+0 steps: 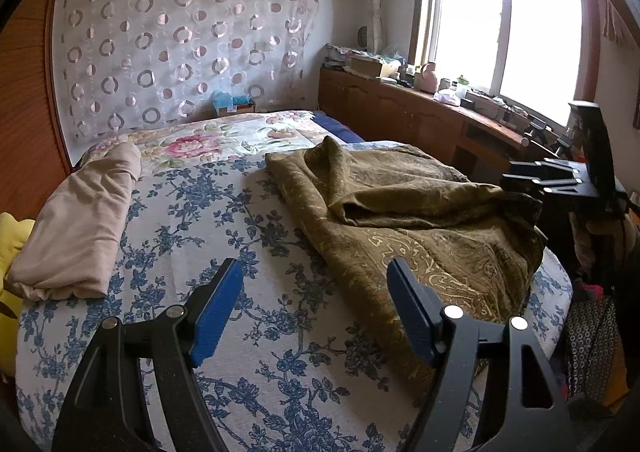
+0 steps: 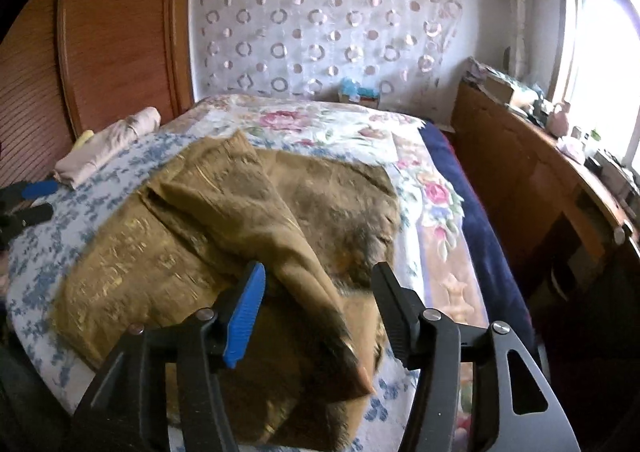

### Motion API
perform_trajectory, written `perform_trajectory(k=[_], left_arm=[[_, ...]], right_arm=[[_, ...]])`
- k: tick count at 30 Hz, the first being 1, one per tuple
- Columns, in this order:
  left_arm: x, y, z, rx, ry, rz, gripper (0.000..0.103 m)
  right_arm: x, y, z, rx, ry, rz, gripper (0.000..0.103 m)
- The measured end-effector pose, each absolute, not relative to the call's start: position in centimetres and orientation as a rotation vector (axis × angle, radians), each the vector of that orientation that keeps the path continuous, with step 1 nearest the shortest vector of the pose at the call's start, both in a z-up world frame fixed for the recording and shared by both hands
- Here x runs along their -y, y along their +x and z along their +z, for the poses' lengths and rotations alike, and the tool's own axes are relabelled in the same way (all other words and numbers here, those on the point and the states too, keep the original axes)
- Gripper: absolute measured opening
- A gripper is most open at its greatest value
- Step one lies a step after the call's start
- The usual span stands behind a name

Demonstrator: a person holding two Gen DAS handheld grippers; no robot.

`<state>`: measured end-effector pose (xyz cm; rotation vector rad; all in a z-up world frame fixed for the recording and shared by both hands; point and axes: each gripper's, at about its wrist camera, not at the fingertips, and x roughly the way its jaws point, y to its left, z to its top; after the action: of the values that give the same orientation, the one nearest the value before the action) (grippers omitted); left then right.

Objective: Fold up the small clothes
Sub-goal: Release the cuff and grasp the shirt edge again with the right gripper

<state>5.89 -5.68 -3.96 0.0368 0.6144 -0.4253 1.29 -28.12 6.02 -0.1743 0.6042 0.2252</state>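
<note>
An olive-brown patterned garment (image 1: 416,220) lies crumpled on the bed, on the blue-flowered sheet (image 1: 224,236). In the right wrist view the same garment (image 2: 224,236) lies partly folded over itself. My left gripper (image 1: 314,272) is open and empty, low over the sheet just left of the garment's near edge. My right gripper (image 2: 318,276) is open and empty, hovering over the garment's near fold. The right gripper also shows in the left wrist view (image 1: 552,176) at the far right, and the left gripper in the right wrist view (image 2: 36,196) at the far left.
A folded beige cloth (image 1: 80,228) lies at the bed's left edge, also seen in the right wrist view (image 2: 108,144). A yellow item (image 1: 10,252) sits beside it. A wooden sideboard (image 1: 432,116) with clutter runs under the window on the right. A wooden headboard panel (image 2: 116,36) stands left.
</note>
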Motion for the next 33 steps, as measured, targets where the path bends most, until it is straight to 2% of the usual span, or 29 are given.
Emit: perform_trajectory(k=[18, 33], left_arm=[[5.0, 6.0, -4.7, -0.625, 0.022, -0.414, 0.076], [4.9, 6.0, -5.2, -0.635, 0.015, -0.416, 0.076]], right_arm=[[22.7, 10.7, 5.1, -0.686, -0.234, 0.436, 0.058], [20.2, 13.7, 3.7, -0.802, -0.311, 0.593, 0.058]])
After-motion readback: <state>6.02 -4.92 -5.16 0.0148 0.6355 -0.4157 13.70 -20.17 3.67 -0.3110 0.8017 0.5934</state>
